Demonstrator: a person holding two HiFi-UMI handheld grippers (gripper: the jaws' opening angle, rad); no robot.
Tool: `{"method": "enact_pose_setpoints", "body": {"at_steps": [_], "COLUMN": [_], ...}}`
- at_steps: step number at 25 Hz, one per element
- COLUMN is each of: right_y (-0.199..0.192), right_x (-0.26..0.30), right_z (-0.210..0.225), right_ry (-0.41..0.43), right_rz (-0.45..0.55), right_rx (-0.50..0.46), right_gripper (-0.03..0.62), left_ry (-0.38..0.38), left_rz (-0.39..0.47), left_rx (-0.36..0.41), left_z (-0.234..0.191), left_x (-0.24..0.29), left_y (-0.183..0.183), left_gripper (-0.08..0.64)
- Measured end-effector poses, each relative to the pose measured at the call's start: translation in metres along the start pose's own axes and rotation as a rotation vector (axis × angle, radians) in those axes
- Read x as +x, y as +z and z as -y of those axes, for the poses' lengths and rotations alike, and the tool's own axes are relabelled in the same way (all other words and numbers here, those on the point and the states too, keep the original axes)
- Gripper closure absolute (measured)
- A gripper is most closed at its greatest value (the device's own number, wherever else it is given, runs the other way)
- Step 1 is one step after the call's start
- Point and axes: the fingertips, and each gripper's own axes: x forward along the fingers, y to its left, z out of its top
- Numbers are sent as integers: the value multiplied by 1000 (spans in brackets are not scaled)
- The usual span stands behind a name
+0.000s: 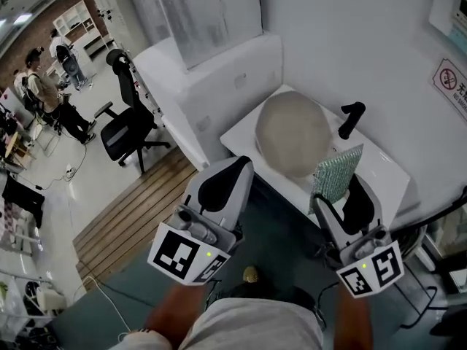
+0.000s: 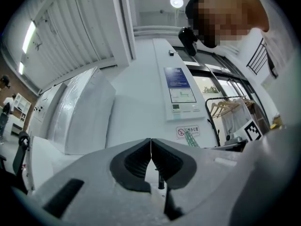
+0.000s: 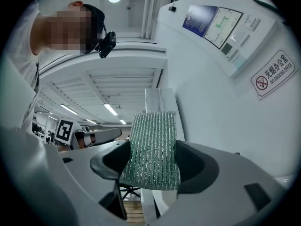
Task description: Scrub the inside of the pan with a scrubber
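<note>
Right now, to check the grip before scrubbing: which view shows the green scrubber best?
The right gripper view: the scrubber fills the centre, clamped between the fingers. The head view shows it smaller, upright near the pan. The left gripper view catches only a tiny green sliver.

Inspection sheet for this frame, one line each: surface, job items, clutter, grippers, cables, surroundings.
Surface: white counter, carrying the pan.
Job's things: pan, pale with a black handle, lies on the counter; green scrubber is held upright near the pan's near edge.
Clutter: nothing seen.
Grippers: left gripper shut, empty; right gripper shut on the scrubber.
Cables: white cable on the floor at left; black cable at right.
Surroundings: black office chair, wooden floor panel, no-smoking sign, people far left.
</note>
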Motion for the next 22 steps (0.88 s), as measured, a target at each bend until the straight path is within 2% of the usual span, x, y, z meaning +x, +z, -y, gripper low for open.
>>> {"method": "enact_pose_setpoints", "body": {"at_steps": [13,22], "right_y": [-12,-18], "right_x": [49,82], "right_z": [21,64], "right_ry": [-42,-38], "right_rz": [-47,-37], "right_rx": [-34,-70], "right_gripper": [288,288], "left_ry": [-9,12], "left_rz": [-39,-80], "left_rx": [-24,6], "left_z": [-53,-78], "left_x": [32,75], "left_y": [-33,-57], "left_gripper": [543,543]}}
